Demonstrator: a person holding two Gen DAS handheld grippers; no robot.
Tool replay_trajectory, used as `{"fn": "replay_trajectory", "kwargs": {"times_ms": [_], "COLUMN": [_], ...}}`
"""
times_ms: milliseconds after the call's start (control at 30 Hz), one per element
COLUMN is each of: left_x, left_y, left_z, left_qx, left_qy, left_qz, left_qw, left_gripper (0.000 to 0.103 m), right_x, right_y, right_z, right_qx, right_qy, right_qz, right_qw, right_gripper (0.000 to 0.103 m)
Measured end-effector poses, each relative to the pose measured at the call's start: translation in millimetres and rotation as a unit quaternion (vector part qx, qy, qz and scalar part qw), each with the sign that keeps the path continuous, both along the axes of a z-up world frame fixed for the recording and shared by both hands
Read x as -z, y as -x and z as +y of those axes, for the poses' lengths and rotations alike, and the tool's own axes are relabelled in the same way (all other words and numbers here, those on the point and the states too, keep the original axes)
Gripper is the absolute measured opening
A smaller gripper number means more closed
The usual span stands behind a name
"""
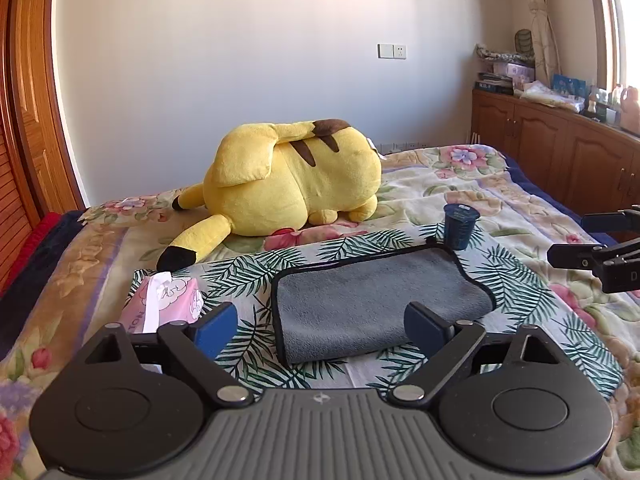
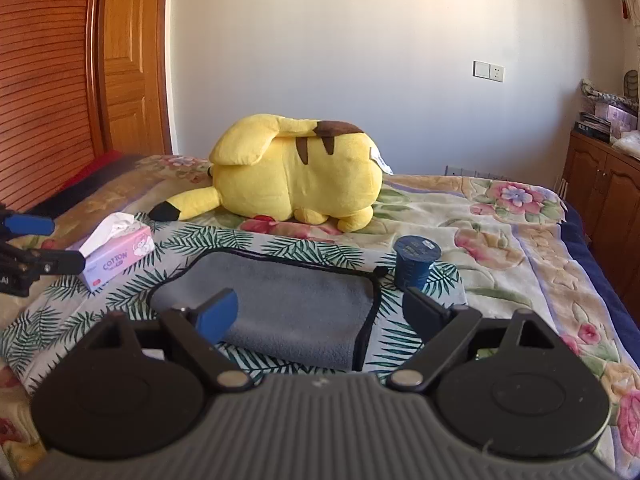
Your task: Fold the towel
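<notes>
Towel (image 1: pixel 376 308), folded grey, lies on leaf-print cloth (image 1: pixel 248 276) ahead of and between both sets of fingers. Left gripper (image 1: pixel 320 328) wide open, empty; right gripper (image 2: pixel 320 316) likewise. Tissue box (image 2: pixel 116 256) beyond left fingertips, tissue poking out. Blue cup (image 2: pixel 414 262) beyond right fingertip, sealed

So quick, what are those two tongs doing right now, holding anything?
Left tongs: open, holding nothing, just above the folded grey towel.
Right tongs: open, holding nothing, also above the towel.
</notes>
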State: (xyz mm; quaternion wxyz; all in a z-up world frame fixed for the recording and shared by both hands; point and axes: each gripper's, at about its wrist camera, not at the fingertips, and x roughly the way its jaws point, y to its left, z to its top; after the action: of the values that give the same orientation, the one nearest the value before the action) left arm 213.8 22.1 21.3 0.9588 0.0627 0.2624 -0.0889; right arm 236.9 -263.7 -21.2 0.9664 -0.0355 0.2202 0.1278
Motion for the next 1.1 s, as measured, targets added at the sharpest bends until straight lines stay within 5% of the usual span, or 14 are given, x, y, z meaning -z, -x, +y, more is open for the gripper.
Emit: {"fn": "replay_trajectory", "kwargs": {"times_ms": [100,200,1100], "left_x": [-3.7,-7.4,-36.8], "left_y": [8.4,17.7,102.5], "left_z": [-1.4,-3.6,-24.3], "left_qx": [0.000,-0.003,-0.031], "left_qy": [0.001,-0.002,0.030], "left_qz": [0.002,-0.002,-0.010], "left_qw": [1.0000,1.0000,0.9990], "left_gripper": [0.081,0.087,0.087], "right_x": [-4.2,-7.2,-37.6], "right_y": [7.1,13.8,86.7], "right_z": [-3.2,-6.8,-16.6], "right_qx": [0.007,0.011,0.017], "right_qy": [-0.004,-0.007,-0.026], "right_qz": [-0.001,-0.005,-0.023], "right_qw": [1.000,1.000,0.999], "right_gripper": [0.103,0.103,0.103]}}
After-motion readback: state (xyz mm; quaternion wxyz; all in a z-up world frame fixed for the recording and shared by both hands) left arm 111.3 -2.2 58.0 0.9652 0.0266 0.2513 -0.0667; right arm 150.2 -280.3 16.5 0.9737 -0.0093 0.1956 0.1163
